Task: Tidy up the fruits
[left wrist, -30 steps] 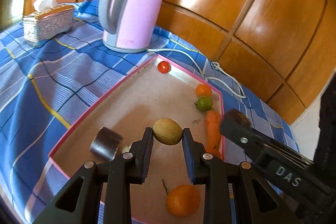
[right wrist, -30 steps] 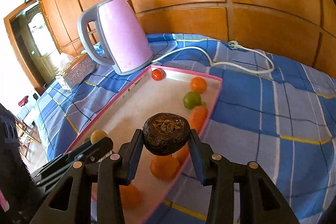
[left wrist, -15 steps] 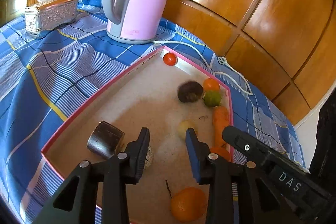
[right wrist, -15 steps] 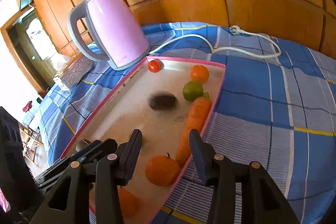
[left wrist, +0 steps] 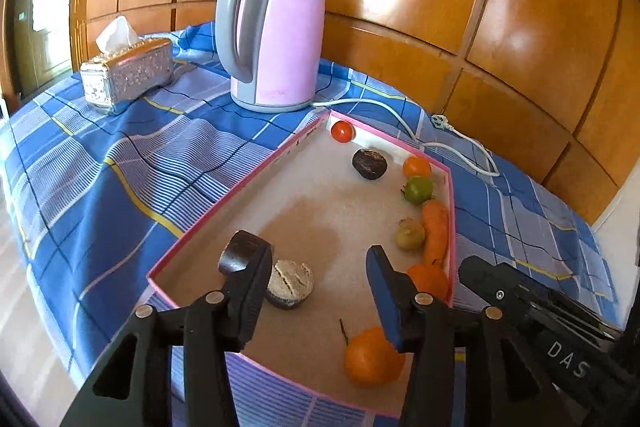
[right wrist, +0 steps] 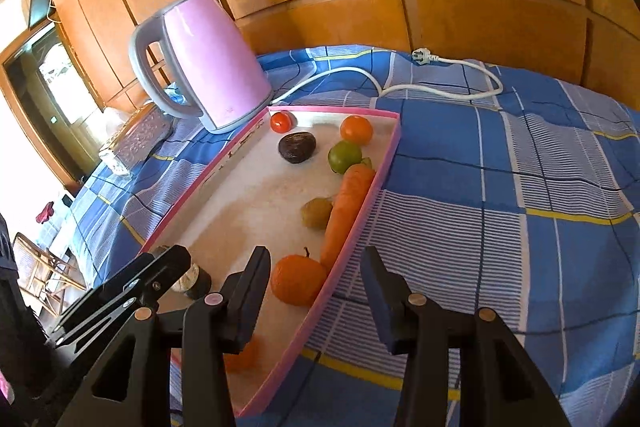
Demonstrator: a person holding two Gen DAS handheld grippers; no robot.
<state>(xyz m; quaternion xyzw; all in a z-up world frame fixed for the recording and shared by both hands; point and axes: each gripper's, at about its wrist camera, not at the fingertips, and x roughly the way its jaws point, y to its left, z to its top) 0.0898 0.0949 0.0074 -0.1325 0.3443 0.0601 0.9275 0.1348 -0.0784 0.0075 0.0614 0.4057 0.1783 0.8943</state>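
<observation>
Both fruits have left the jaws since a second ago: the kiwi (left wrist: pixel 409 235) now lies in the pink-rimmed tray (left wrist: pixel 224 203), ahead and right of the left gripper (left wrist: pixel 316 291), touching the carrot (left wrist: pixel 436 231), and the dark wrinkled fruit (right wrist: pixel 297 147) rests far ahead of the right gripper (right wrist: pixel 316 291), near the tray's far end. The left gripper's jaws have just been opening and stand spread with nothing between them; the right gripper's jaws are also spread and empty. Nearest the left jaws, a halved dark fruit (left wrist: pixel 289 283) sits just beside the left finger, and an orange (left wrist: pixel 372 357) lies just below the right finger. Beyond the carrot come a green fruit (left wrist: pixel 418 189), a small orange fruit (left wrist: pixel 416 167) and a red tomato (left wrist: pixel 342 131) in the far corner. Behind the tray stands a pink kettle (left wrist: pixel 276 35) on the blue checked cloth (left wrist: pixel 120 155).
</observation>
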